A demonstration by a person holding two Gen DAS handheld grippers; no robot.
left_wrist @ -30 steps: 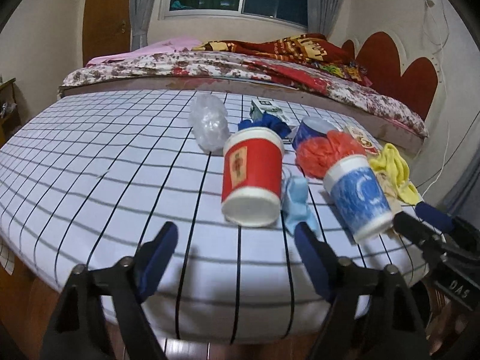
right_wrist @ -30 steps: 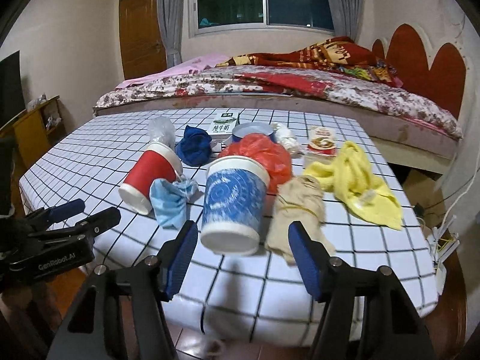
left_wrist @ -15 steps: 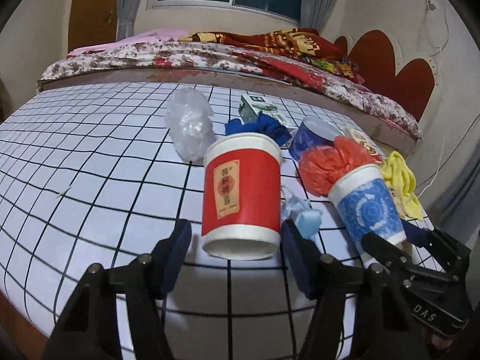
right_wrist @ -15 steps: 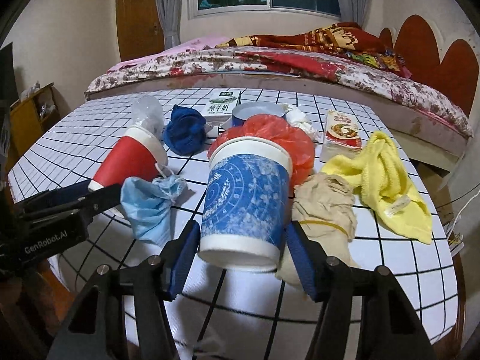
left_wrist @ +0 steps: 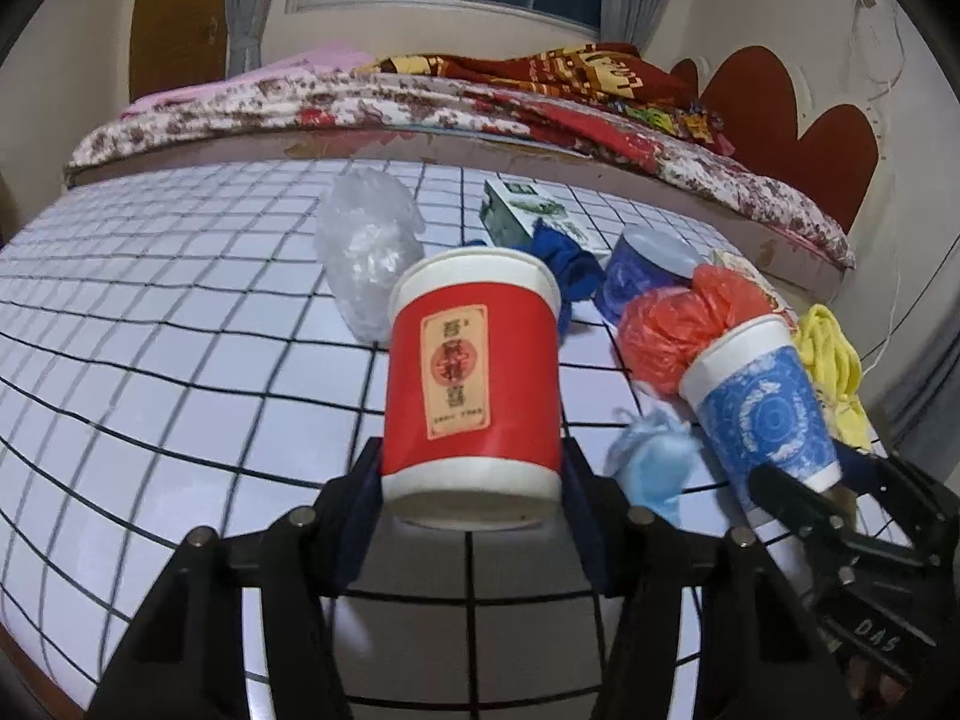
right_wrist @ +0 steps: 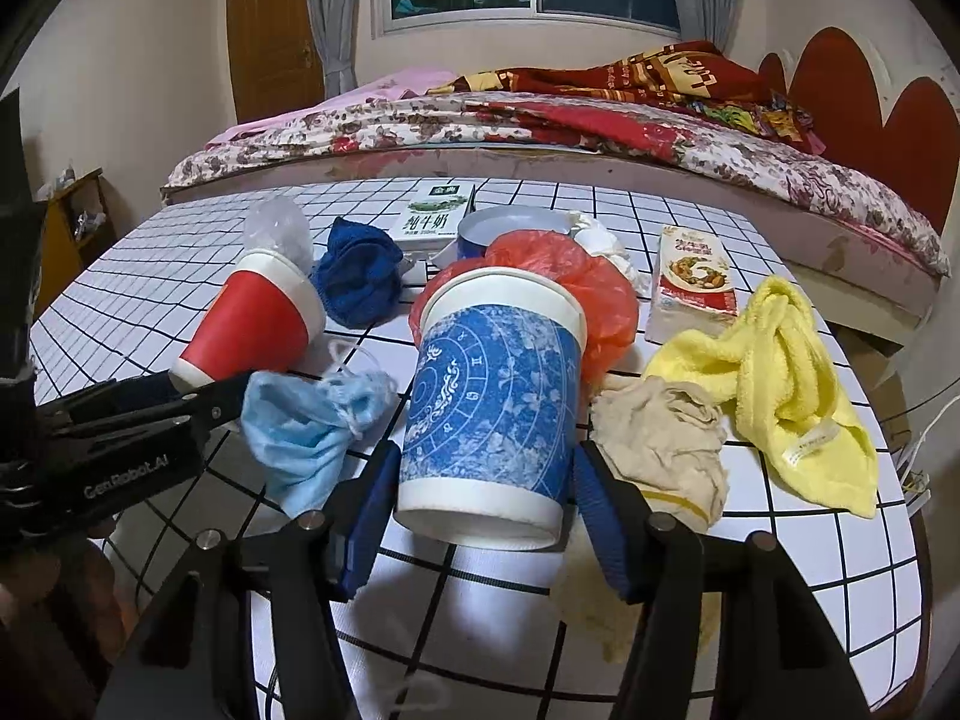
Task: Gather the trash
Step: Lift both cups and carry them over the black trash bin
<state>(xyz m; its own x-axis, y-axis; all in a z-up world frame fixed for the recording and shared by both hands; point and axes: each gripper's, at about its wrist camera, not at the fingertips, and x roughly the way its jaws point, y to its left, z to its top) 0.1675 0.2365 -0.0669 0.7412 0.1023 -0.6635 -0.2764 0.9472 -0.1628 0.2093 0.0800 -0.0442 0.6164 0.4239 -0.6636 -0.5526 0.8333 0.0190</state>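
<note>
Paired cup grasps on the gridded table [left_wrist: 180, 360]. Left hand-held gripper [left_wrist: 471, 495] set around the base of the red paper cup [left_wrist: 474, 384], blue pads at 9 and 3 o'clock of the foot, apparently touching; firm pinch or mere contact cannot be told. Right hand-held gripper [right_wrist: 480, 513] likewise bracketing the base of the blue patterned cup [right_wrist: 489, 408], pads close on both sides, a sliver of gap possible on the right. Both cups upright, rims up, near the front table edge.

Advice for this step, as judgement: press gently, since thin paper walls buckle; better to bear on the stiffer rolled foot than mid-wall. Lift straight up before any sideways travel, because soft litter crowds each cup: light-blue face mask [right_wrist: 300, 426] between the two cups, orange plastic bag [right_wrist: 564, 282] touching the blue cup at 12 o'clock, beige rag [right_wrist: 660, 444] just beside at 3 o'clock. Mask loops may snag. Clear crumpled plastic [left_wrist: 366, 246] and dark-blue cloth [right_wrist: 360, 276] farther back, milk carton [right_wrist: 435, 210] at the rear, yellow towel [right_wrist: 786, 372] at the right.
</note>
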